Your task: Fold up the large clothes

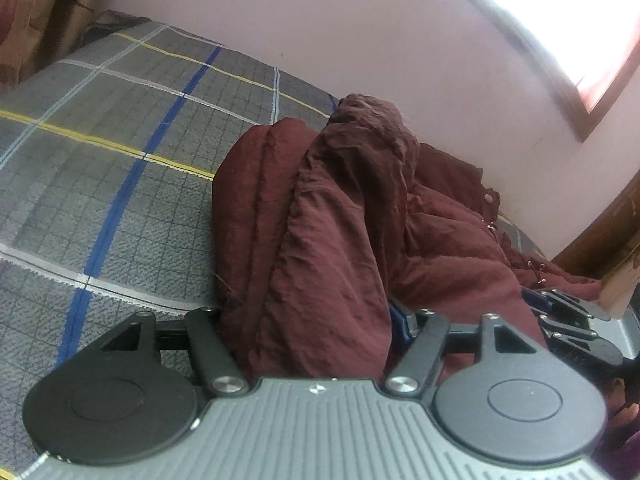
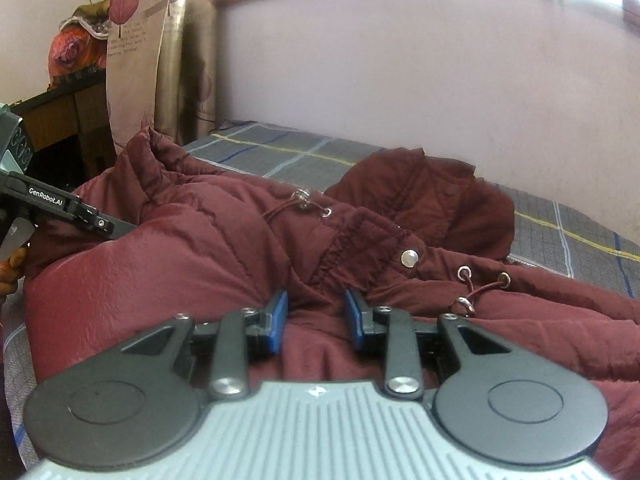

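You are working on an early fold of the maroon jacket [image 2: 224, 248], which is lying rumpled across the checked bed [image 1: 100, 140] near the wall. Your left tongs [image 1: 312, 320] are reaching into a raised bunch of the jacket's cloth; the fabric is covering the fingers, so I cannot tell how wide they are standing or whether they are truly gripping. Your right tongs [image 2: 316, 322] are standing partly open, blue pads [image 2: 278, 320] either side of a ridge of cloth near the drawstring [image 2: 480, 290], touching but not clamping it. Next, I judge, you are needing a firm pinch on the right, then both sides carrying over together.
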`<state>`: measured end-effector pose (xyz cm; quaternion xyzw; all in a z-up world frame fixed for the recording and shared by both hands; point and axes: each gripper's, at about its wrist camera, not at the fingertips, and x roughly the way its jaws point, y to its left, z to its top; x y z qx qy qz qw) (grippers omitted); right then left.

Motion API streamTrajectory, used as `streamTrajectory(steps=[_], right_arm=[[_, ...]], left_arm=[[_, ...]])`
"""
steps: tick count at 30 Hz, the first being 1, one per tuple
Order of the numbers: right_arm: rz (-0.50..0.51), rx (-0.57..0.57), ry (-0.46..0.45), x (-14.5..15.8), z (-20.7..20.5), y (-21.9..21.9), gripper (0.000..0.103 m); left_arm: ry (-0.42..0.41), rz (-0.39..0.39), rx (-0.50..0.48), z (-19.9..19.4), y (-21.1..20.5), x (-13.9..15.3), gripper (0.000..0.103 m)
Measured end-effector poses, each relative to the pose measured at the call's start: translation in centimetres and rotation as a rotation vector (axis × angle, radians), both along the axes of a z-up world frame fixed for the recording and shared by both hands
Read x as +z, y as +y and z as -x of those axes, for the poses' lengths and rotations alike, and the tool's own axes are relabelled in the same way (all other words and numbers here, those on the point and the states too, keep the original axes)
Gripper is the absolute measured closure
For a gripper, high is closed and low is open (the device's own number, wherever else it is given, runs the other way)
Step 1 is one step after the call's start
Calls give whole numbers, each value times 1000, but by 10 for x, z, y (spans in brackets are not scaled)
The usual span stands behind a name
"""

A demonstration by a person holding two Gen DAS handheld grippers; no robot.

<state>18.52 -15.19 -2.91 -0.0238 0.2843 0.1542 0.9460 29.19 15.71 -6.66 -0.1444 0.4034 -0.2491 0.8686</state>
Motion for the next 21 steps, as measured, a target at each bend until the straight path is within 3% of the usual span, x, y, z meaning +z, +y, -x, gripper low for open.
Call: streamTrajectory(steps=[12,21], right_arm=[[-30,-6,-18,-1,3,-2,73],[-82,-9,-13,-3,2,-8,73]], left_arm=[[-27,-53,-5,-1,-7,2,25],[-33,-41,-27,-5,-5,-1,20]])
